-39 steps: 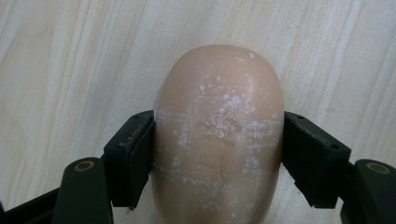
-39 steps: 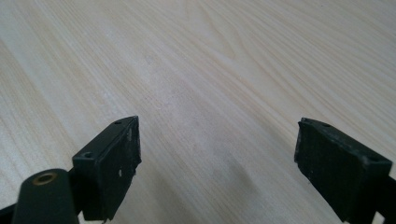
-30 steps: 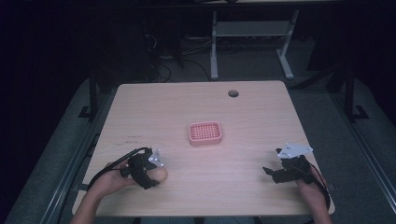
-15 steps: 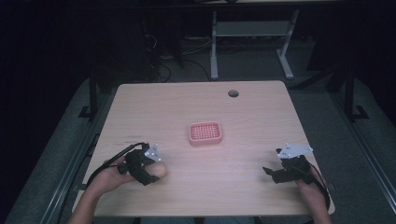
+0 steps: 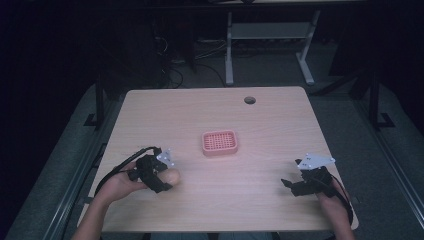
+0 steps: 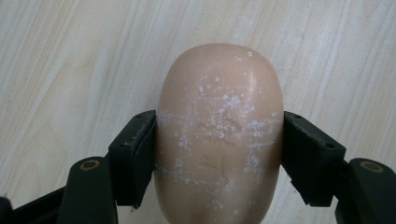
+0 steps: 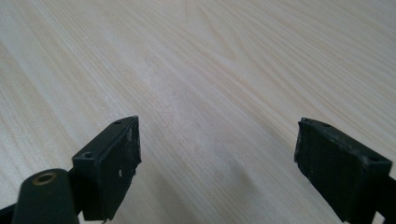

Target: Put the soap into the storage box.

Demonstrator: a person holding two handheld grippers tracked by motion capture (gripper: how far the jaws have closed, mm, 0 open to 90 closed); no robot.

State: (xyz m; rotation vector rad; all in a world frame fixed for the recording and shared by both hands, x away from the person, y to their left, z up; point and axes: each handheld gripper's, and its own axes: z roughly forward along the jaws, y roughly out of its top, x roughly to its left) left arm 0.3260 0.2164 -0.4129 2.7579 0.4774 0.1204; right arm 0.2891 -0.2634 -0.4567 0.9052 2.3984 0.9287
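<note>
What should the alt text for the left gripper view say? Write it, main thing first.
The left gripper is shut on a peach-coloured oval soap bar, one black jaw against each side. The bar is flecked and streaked with white, and pale wood-grain table lies behind it.

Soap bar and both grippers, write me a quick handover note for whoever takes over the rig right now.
Left gripper: shut on the soap bar, fingers pressed to both its long sides; the bar is near the table's front left.
Right gripper: open, nothing between its fingers, over bare tabletop at the front right.
Pink soap dish: mid-table, nothing in it.
Done: soap gripped.
Left, most likely: carry the bar to the dish and set it inside.
</note>
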